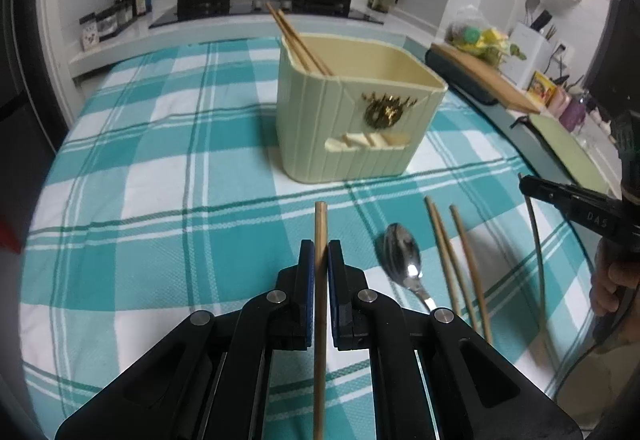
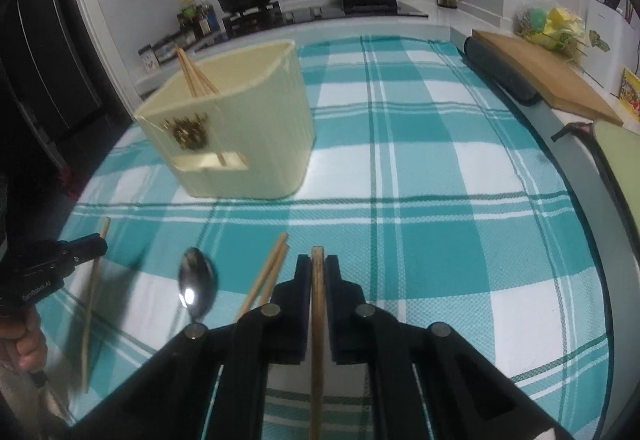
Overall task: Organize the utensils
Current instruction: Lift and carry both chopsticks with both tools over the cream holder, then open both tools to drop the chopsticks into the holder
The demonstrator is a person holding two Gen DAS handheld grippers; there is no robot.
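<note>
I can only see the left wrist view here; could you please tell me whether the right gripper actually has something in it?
Observer: Yes. In the right wrist view the right gripper is shut on a single chopstick, gripped near its tip.
Operator: Thank you. Does anything show through the holder's front slot from that side?
Observer: Yes. On the holder, one chopstick end is visible behind the slot.
</note>
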